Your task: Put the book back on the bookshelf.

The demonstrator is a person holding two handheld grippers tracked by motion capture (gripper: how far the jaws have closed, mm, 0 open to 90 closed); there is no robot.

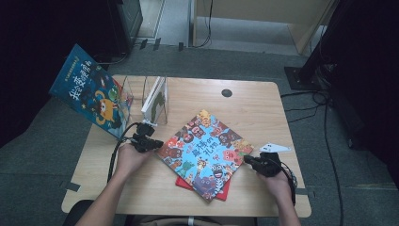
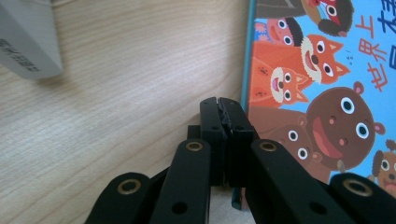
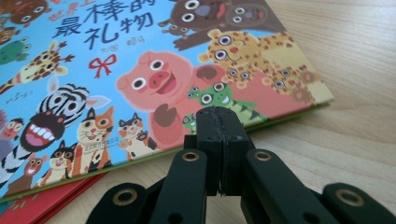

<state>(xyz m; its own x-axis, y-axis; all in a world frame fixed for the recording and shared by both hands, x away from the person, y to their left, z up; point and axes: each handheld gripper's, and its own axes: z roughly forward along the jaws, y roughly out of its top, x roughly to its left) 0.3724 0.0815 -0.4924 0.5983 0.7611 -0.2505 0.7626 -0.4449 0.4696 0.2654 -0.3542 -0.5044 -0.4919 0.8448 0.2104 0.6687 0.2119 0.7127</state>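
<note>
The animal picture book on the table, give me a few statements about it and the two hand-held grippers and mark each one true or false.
1. The animal picture book lies flat on top of a red book. True.
2. The left hand-held gripper stands wide open. False: its jaws are shut, with nothing between them.
3. The right hand-held gripper is shut at the book's edge. True.
4. The blue book lies flat on the table. False: it leans tilted at the table's far left corner.
5. A white book stands in the clear rack. True.
</note>
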